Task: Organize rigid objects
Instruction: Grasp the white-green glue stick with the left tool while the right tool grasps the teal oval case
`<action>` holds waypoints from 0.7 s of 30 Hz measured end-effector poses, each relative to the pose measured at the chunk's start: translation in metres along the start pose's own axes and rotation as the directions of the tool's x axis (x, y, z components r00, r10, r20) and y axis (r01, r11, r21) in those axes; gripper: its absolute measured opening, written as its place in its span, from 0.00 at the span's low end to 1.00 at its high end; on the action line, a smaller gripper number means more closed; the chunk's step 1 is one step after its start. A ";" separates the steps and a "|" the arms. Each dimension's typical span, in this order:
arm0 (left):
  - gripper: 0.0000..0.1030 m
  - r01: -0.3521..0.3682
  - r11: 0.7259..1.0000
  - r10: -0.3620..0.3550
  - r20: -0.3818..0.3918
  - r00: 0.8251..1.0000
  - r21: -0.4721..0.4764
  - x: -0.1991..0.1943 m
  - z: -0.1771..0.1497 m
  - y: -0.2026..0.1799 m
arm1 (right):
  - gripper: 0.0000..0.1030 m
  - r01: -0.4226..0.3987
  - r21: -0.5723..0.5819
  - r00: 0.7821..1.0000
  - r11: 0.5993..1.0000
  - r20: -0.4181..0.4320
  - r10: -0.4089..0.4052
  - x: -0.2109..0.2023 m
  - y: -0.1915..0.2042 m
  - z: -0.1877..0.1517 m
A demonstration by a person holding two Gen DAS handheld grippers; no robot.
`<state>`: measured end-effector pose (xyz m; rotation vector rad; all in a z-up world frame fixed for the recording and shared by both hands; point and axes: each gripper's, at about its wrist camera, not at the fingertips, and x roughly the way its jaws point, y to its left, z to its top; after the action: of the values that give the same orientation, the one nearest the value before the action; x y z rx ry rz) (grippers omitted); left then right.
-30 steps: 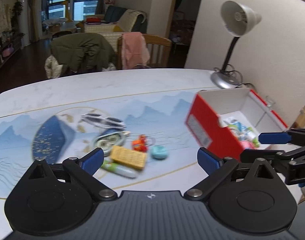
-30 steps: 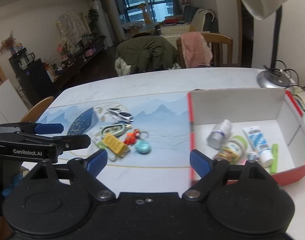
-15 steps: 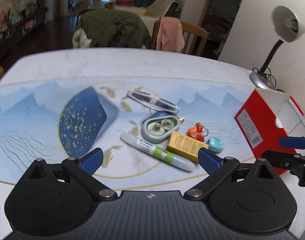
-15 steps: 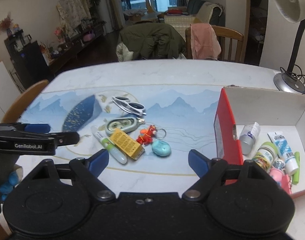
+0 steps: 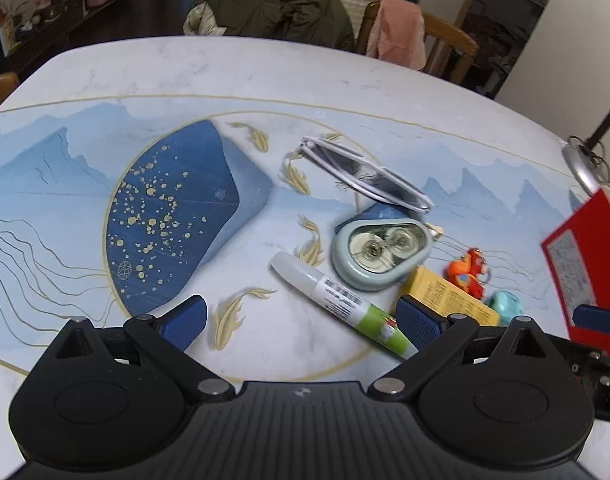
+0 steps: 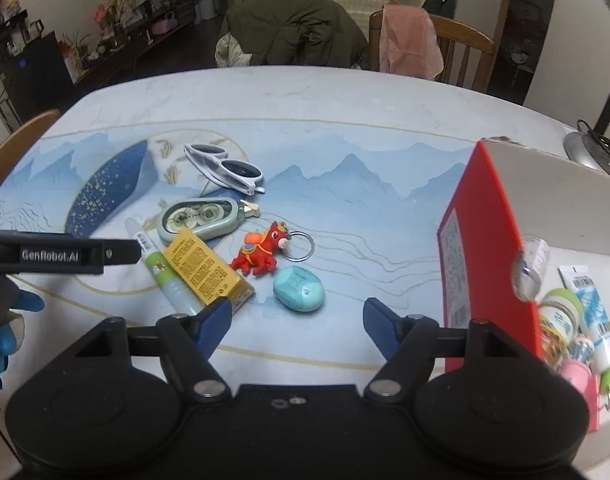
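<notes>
Swung leftward and lower over the pile since a second ago. Left gripper (image 5: 301, 318) spread wide, empty, straddling green-and-white tube (image 5: 343, 304) on worktop (image 5: 265, 76). Right gripper (image 6: 297, 320) likewise spread, near teal pebble (image 6: 299, 289). Best: square up across the tube's width, mind yellow box (image 5: 449, 300) touching it. Red box (image 6: 485, 240) awaits rightward.

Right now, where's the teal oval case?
Right wrist view: the teal oval case lies on the table mat, just in front of the red horse keychain, right of the yellow box.
</notes>
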<state>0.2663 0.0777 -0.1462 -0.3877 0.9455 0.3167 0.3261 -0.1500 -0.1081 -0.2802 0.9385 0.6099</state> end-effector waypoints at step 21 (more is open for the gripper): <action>0.89 -0.130 0.990 0.128 0.034 0.991 0.056 0.021 -0.011 -0.030 | 0.52 -0.064 -0.135 0.997 0.989 -0.058 0.056 0.054 -0.002 0.015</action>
<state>0.2823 0.0485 -0.1636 -0.2680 0.9502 0.4111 0.3610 -0.1243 -0.1439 -0.3933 0.9612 0.7264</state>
